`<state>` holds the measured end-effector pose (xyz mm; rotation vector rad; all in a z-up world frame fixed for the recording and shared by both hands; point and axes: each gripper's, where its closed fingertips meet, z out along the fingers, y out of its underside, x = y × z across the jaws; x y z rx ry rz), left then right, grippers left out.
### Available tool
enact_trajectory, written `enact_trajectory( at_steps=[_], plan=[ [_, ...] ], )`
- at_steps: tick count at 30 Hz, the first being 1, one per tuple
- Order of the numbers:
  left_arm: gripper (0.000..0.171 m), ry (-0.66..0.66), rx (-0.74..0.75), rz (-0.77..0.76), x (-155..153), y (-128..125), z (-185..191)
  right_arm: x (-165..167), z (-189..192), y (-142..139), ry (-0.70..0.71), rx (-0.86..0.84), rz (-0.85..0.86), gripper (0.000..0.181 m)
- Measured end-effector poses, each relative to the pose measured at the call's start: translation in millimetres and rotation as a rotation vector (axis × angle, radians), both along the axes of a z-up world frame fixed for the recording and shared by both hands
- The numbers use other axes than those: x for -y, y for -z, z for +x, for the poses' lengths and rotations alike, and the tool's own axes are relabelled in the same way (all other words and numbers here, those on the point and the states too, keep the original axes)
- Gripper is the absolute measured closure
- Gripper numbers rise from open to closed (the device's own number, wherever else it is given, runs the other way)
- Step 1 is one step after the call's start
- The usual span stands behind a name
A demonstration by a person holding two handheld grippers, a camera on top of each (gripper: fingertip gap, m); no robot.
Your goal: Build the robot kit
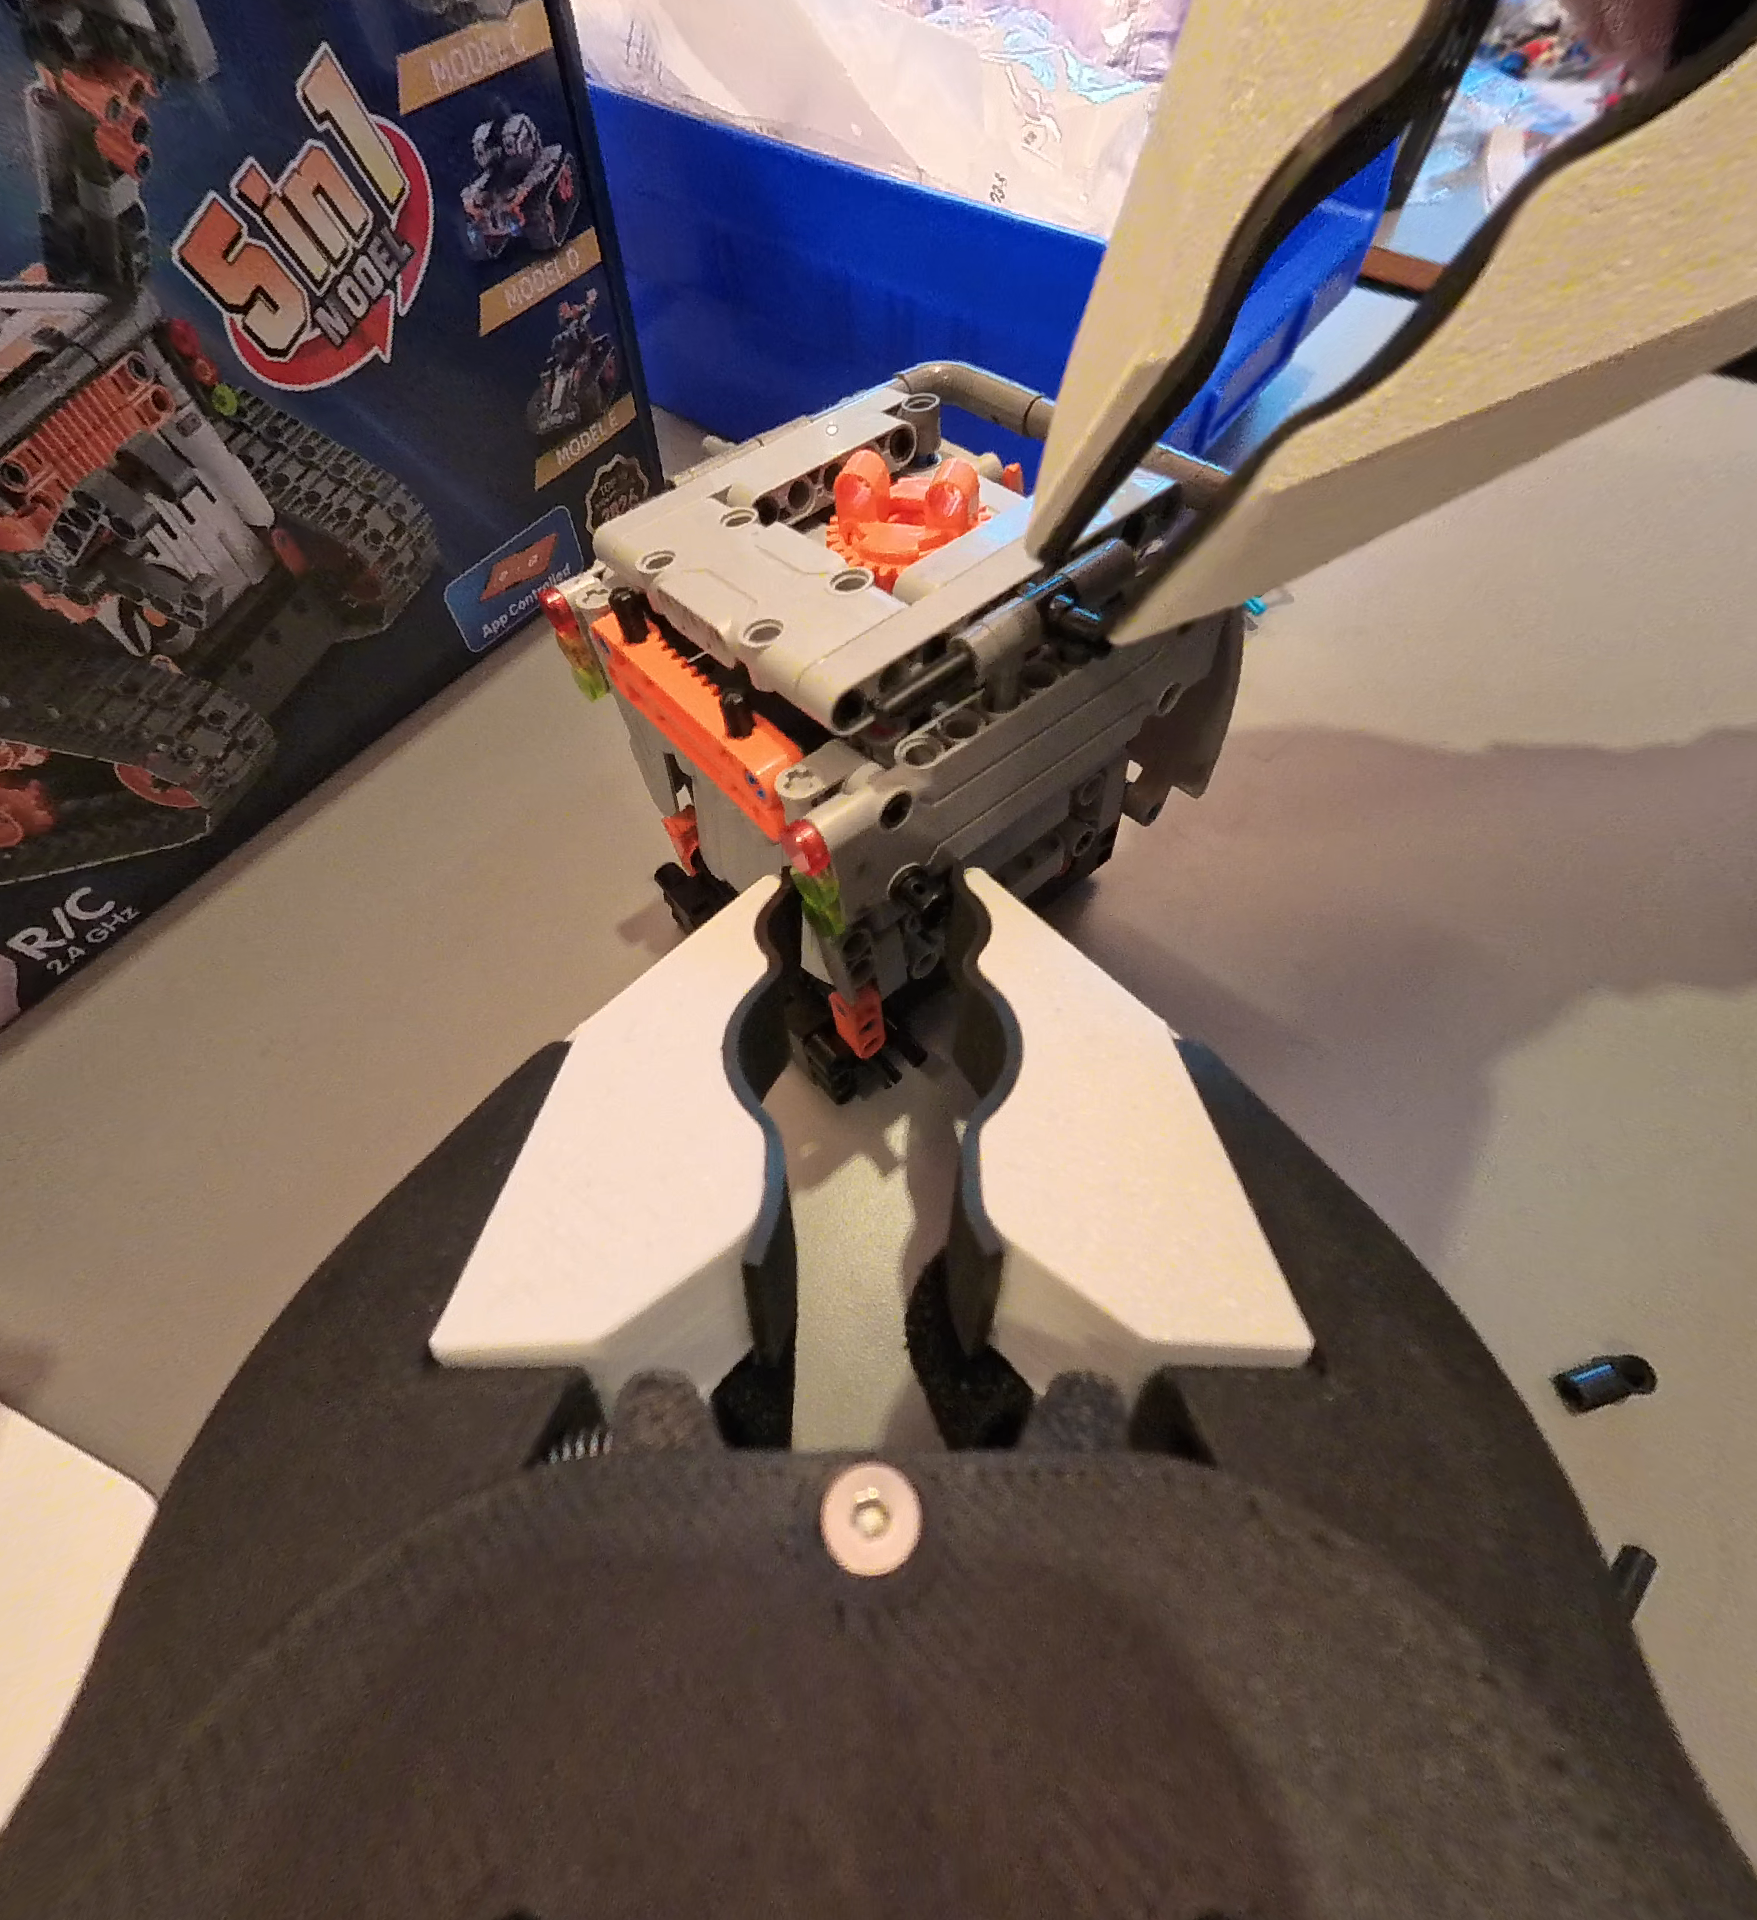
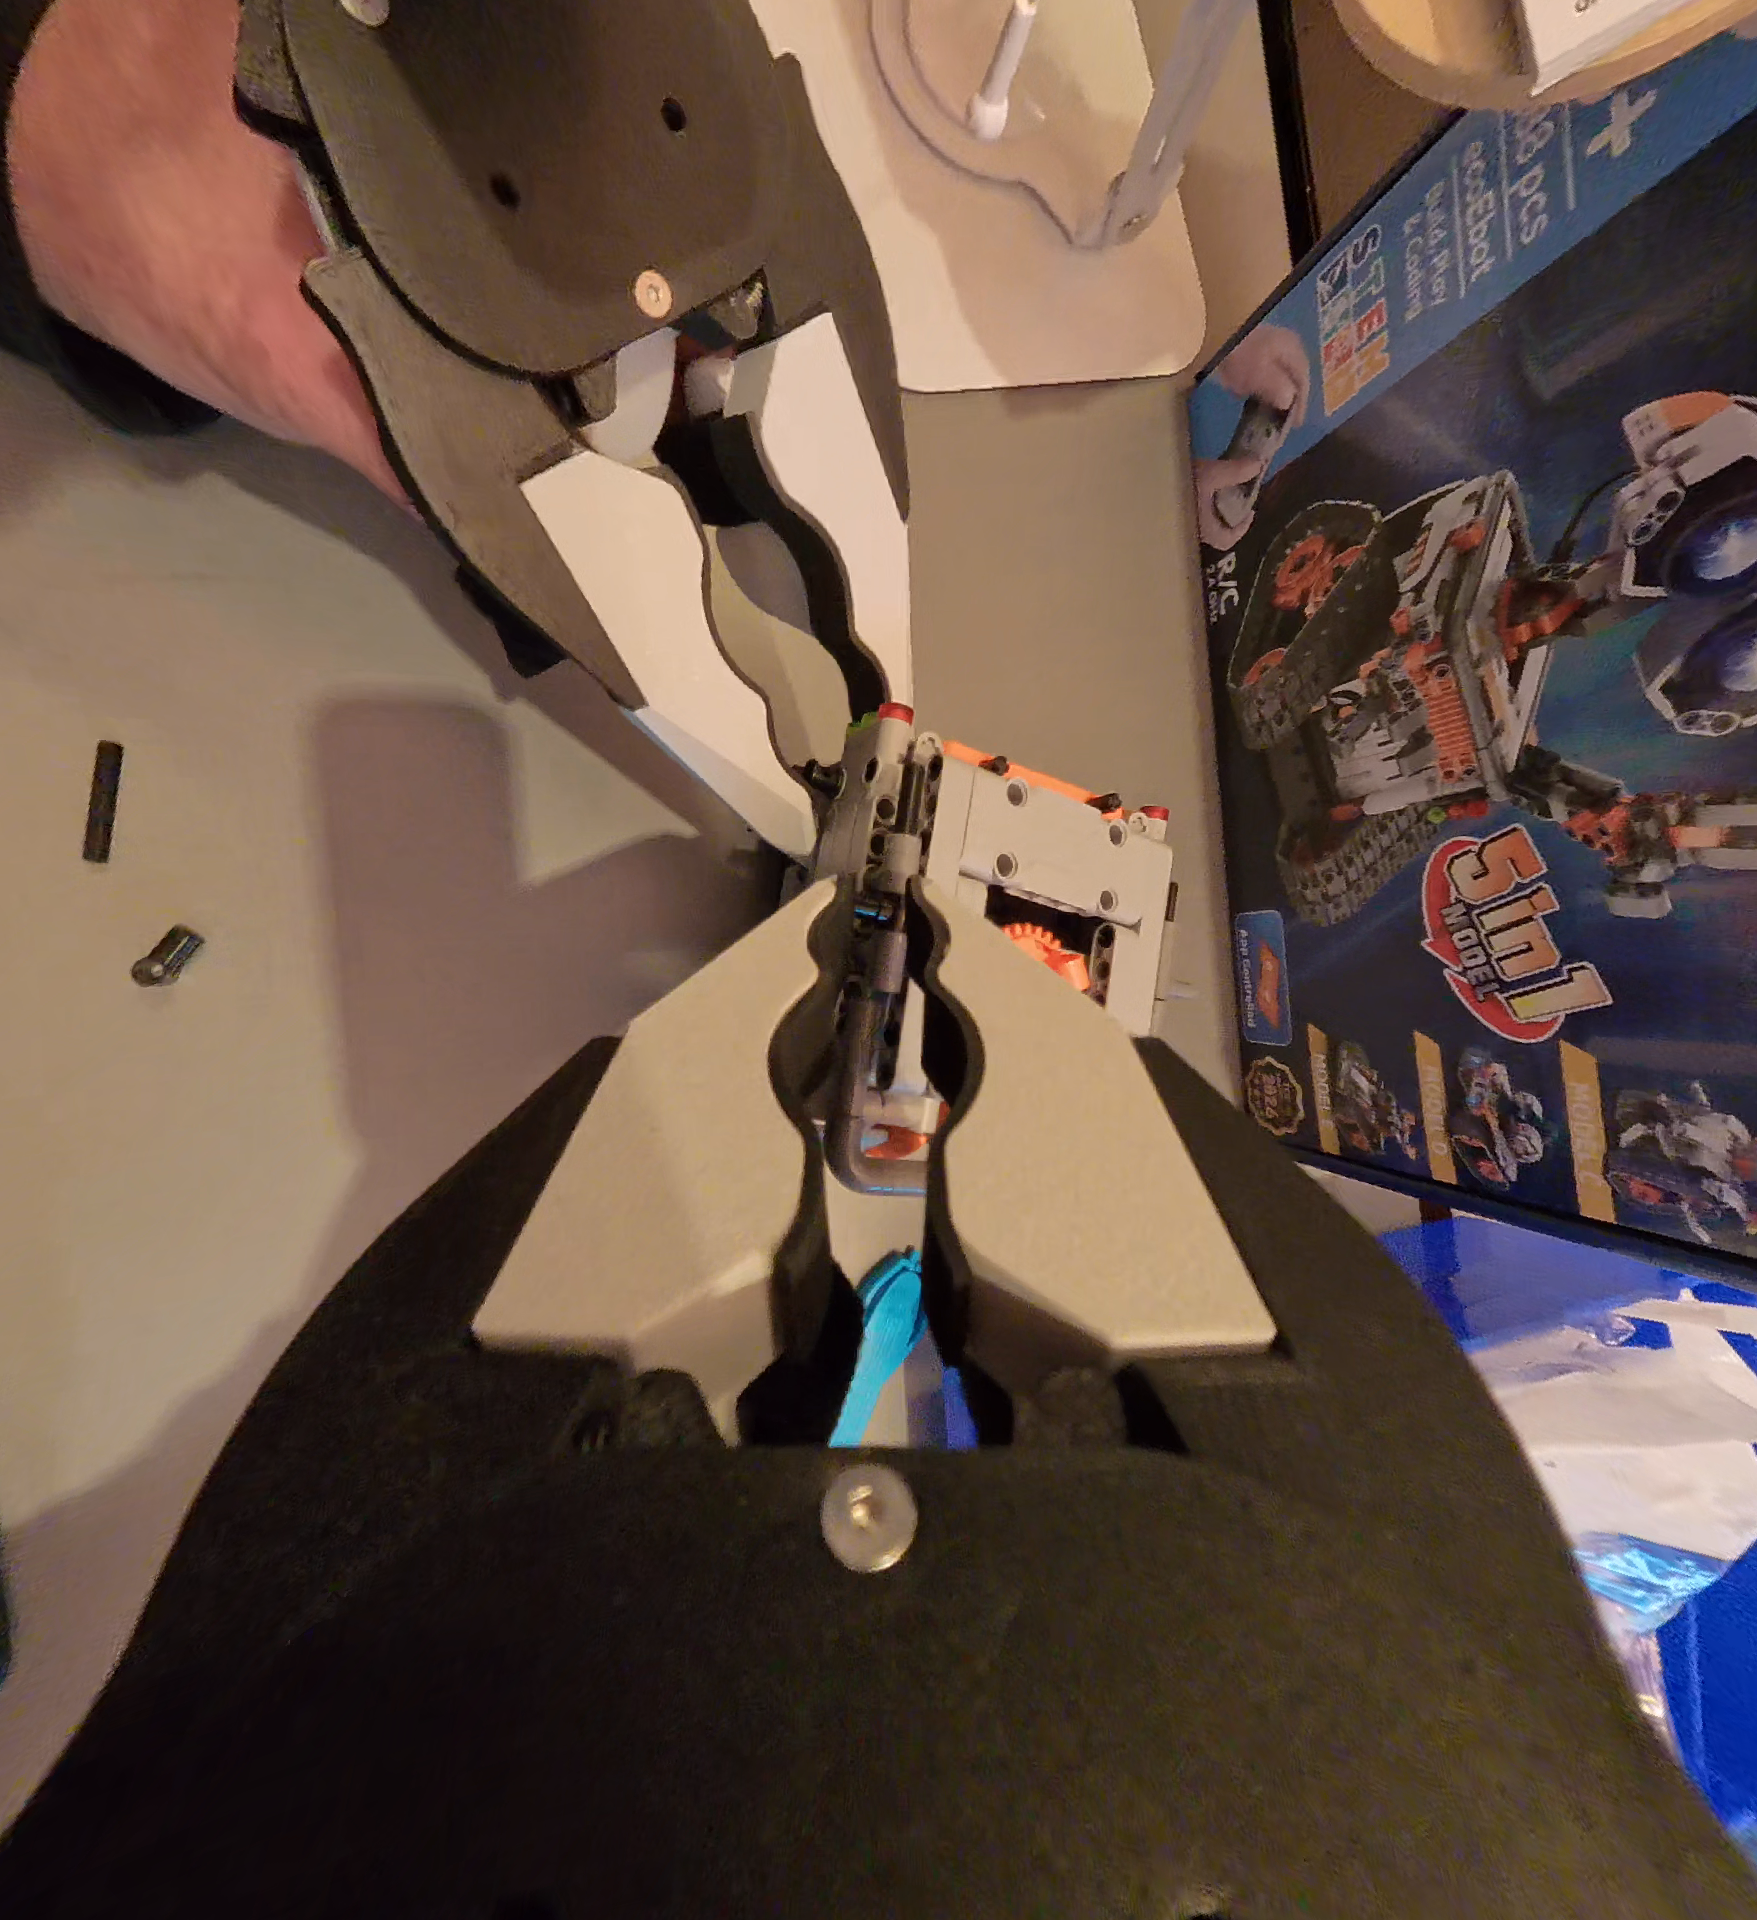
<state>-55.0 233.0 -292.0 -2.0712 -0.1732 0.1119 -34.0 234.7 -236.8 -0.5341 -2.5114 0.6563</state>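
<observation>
1. A grey and orange building-brick model (image 1: 884, 665) stands on a pale grey table (image 1: 1476, 1195), at the centre of the left wrist view.
2. The left gripper (image 1: 872, 894) is clamped on the model's lower near corner.
3. The right gripper (image 1: 1087, 592) reaches in from the upper right and pinches a dark pin on the model's top edge.
4. A blue toy box (image 1: 230, 416) stands at upper left, with a blue bin (image 1: 801, 270) behind the model.
5. Two small black loose parts (image 2: 165, 954) lie on the table at the left of the right wrist view.
</observation>
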Motion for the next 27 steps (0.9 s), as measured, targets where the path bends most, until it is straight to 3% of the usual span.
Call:
enact_trajectory(
  at_steps=[10,14,27],
  plan=[
    [0.148,-0.005,0.003,0.005,1,-1,-1,2,-5,-13,0.008,0.001,-0.034,0.181],
    [0.148,-0.004,0.005,0.009,1,-1,-1,-1,-9,1,0.022,0.030,0.024,0.181],
    [0.149,-0.012,-0.032,-0.025,1,6,-2,2,-5,10,0.033,0.189,-0.030,0.181]
  ],
)
